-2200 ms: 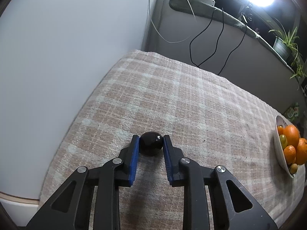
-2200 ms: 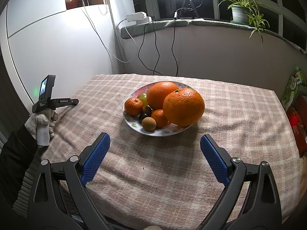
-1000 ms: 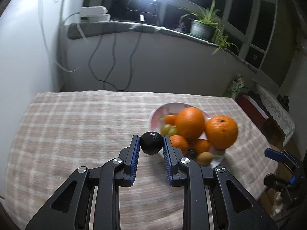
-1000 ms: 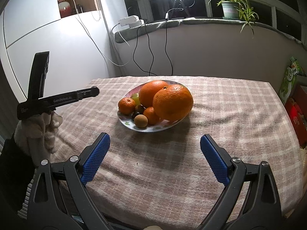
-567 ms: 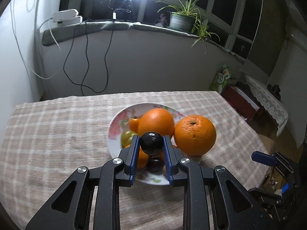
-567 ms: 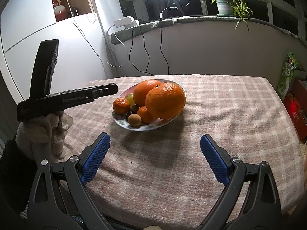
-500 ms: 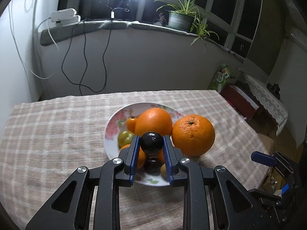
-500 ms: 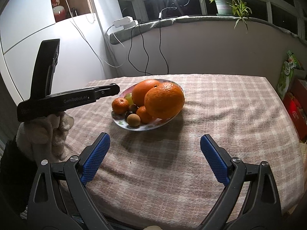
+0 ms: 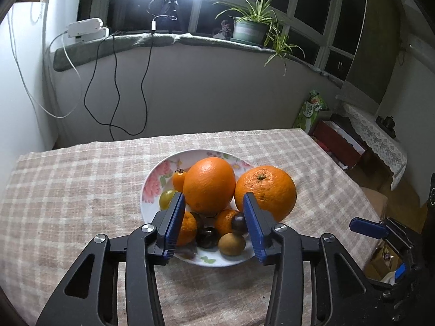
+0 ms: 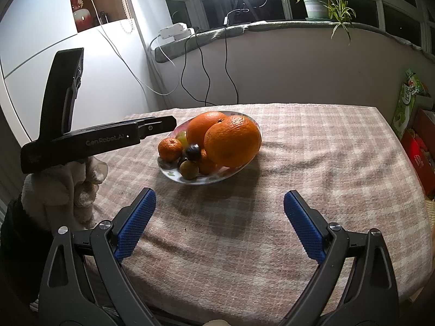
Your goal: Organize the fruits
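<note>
A floral white plate (image 9: 152,187) on the checked tablecloth holds two big oranges (image 9: 209,183) (image 9: 265,191), small tangerines, a green fruit, a brown fruit (image 9: 231,243) and dark plums (image 9: 207,237). My left gripper (image 9: 213,224) is open and empty just above the plate's near side. One dark plum (image 10: 193,149) lies on the pile beside the right orange. My right gripper (image 10: 217,222) is open and empty over the cloth in front of the plate (image 10: 190,180). The left gripper's fingers (image 10: 152,126) show from the side there.
The checked tablecloth (image 10: 312,163) covers the table. A wall with hanging cables (image 9: 114,87) stands behind. A potted plant (image 9: 248,30) and a ring light sit on the window ledge. Boxes and a green bag (image 9: 310,111) stand at the right of the table.
My left gripper has opened and let go of the dark plum, which now rests on the fruit pile in the plate. My right gripper has stayed open.
</note>
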Action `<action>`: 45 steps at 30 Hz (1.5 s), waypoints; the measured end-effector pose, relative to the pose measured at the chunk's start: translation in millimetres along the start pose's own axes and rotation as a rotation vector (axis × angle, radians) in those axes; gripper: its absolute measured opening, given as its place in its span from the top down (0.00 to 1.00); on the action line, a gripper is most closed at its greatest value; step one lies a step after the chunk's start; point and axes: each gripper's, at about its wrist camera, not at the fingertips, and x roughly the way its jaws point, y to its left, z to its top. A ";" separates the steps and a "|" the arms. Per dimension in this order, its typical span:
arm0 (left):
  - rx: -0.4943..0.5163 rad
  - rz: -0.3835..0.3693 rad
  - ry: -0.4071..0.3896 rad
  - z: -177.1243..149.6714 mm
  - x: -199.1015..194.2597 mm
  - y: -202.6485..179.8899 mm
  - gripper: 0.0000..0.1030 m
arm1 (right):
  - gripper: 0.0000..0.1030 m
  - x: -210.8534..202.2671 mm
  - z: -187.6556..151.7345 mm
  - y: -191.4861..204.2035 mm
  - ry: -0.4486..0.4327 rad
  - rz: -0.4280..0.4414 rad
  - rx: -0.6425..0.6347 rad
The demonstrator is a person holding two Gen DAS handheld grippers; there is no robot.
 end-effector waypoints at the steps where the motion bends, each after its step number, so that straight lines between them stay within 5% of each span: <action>1: -0.002 0.001 -0.003 -0.5 -1.9 0.2 0.58 | 0.06 0.0 -0.1 0.2 -0.001 0.000 -0.001; 22: -0.030 0.120 -0.025 -36.9 -39.5 -1.9 0.25 | 0.06 -1.8 3.4 -2.5 -0.023 -0.042 0.007; 30: -0.019 0.192 -0.021 -50.3 -46.4 -5.9 0.22 | 0.05 0.0 3.5 -0.5 -0.026 -0.064 0.000; 45: -0.046 0.202 -0.026 -53.7 -54.4 -5.2 0.22 | 0.02 -0.2 4.7 -1.0 -0.032 -0.065 0.004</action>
